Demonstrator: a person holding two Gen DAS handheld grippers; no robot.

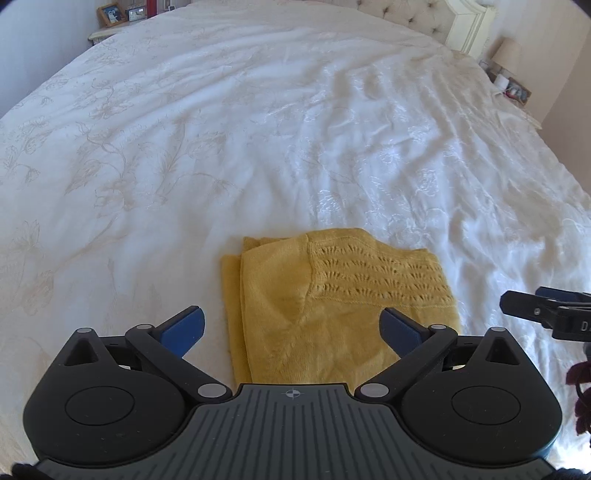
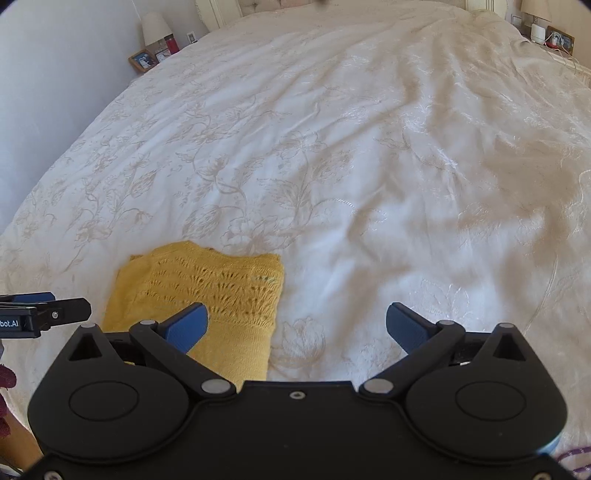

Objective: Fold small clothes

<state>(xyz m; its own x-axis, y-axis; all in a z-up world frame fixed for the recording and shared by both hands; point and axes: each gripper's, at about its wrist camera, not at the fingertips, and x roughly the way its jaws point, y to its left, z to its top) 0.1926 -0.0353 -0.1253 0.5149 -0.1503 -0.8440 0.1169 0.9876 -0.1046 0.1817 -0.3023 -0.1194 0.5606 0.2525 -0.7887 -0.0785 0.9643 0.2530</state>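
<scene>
White floral bedspread (image 1: 258,129), tufted headboard (image 1: 417,14), daylight.

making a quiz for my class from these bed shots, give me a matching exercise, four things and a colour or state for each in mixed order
Things:
1. knitted top
2. bedspread
3. left tongs
4. pads of the right tongs

Colour or state:
A. blue
B. yellow, folded, lying flat
C. white with a pale floral pattern
D. wide open, holding nothing

Pairs: 1-B, 2-C, 3-D, 4-A
</scene>
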